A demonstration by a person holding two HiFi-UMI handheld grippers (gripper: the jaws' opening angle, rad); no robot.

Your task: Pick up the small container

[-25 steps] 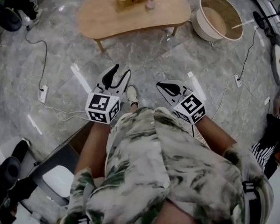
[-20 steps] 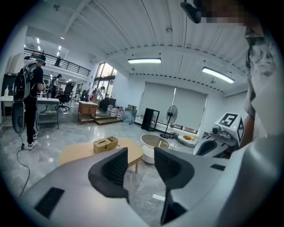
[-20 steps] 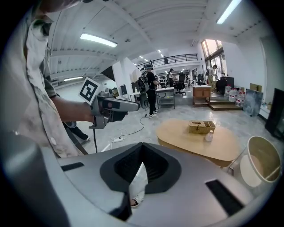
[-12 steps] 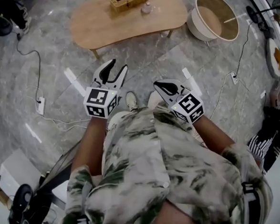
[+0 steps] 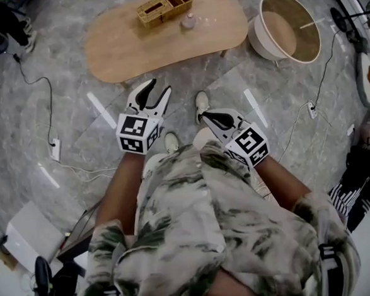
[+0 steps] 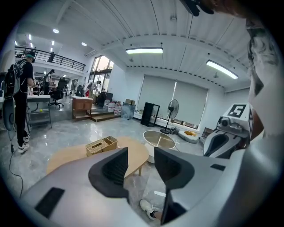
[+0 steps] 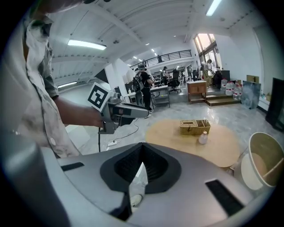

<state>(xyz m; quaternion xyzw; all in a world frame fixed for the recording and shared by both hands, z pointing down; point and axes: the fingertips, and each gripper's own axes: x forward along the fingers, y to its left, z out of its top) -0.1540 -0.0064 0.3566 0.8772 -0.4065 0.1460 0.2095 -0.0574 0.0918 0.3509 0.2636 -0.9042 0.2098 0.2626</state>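
We stand on a grey marble floor (image 5: 61,89), holding both grippers out at waist height, well short of the low wooden table (image 5: 133,43) that lies at 12 o'clock from us.

The left gripper (image 5: 155,91) has its 2 fingers apart with nothing between them. In the left gripper view, the gap of the left gripper (image 6: 141,154) shows only the table edge and the floor beneath it. The right gripper (image 5: 209,116) has its fingers brought together. In the right gripper view, the tips of the right gripper (image 7: 142,145) meet in a point and clamp nothing, with only a sliver of floor showing below them.

The small container (image 5: 189,22), a pale, bottle-shaped piece, stands upright on the table top toward its far edge. It is at about 12 o'clock from the right gripper and 1 o'clock from the left one, and well apart from both. In the right gripper view the small container (image 7: 203,138) stands just in front of the woven basket (image 7: 194,127).

Seen from the head view, that woven basket (image 5: 164,6) sits at 10 o'clock of the container, near it but not touching. A round white tub (image 5: 273,46) with a wooden inside stands on the floor at 3 o'clock of the table.

1 white shoe (image 5: 201,101) shows on the floor between the 2 grippers. A power strip (image 5: 54,149) with its cable lies at 9 o'clock of the left gripper.
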